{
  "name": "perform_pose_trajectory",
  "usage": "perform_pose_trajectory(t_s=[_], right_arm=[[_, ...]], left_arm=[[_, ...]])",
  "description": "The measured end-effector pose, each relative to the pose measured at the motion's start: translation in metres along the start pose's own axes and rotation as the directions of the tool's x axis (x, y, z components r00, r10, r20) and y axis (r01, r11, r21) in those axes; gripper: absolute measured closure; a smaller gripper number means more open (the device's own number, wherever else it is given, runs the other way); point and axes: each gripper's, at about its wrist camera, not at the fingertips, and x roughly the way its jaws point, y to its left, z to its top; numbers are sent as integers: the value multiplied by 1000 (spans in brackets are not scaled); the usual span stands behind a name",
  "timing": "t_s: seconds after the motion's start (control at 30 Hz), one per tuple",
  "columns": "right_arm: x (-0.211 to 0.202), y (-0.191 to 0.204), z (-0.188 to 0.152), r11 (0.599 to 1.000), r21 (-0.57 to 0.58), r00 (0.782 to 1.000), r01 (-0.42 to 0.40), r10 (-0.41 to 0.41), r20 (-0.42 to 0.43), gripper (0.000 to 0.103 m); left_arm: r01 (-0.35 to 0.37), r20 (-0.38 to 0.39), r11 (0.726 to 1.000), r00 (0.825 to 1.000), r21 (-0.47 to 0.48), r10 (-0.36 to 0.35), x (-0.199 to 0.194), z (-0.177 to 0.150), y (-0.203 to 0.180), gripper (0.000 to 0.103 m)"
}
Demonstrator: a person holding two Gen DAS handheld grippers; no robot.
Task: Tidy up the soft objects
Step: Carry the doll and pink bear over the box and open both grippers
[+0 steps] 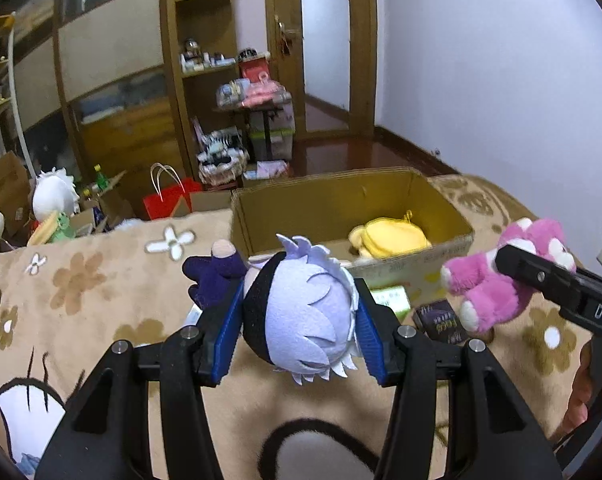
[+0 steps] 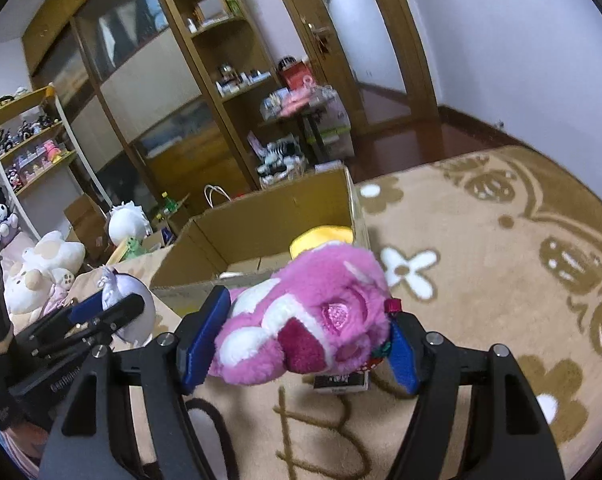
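White-haired plush doll (image 1: 301, 312) clamped by its head in left claw (image 1: 299, 330), lifted above beige flower blanket (image 1: 101, 280). Pink plush bear (image 2: 301, 320) clamped in right claw (image 2: 301, 338), also off the blanket. Open cardboard box (image 1: 341, 200) just beyond both, near the blanket's far edge, yellow plush (image 1: 389, 238) inside. Small dark box (image 1: 441, 320) on blanket below bear.

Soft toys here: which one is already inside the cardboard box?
The yellow plush, lying in the cardboard box. The pink bear and the lavender-haired doll are each clamped in a gripper outside it.
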Motion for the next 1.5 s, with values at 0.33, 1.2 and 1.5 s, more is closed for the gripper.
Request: perform_pose_trajectory(t_s=[0.33, 1.2, 1.5], right_arm=[[-9, 7, 10, 999, -37, 997, 22, -19, 79, 27], [36, 16, 44, 996, -87, 991, -1, 13, 136, 27], [62, 14, 44, 995, -103, 995, -7, 18, 98, 27]], left_arm=[[10, 80, 1000, 997, -3, -10, -3, 25, 17, 52], [54, 112, 996, 992, 67, -61, 36, 64, 3, 51], [76, 46, 995, 996, 60, -79, 62, 59, 3, 51]])
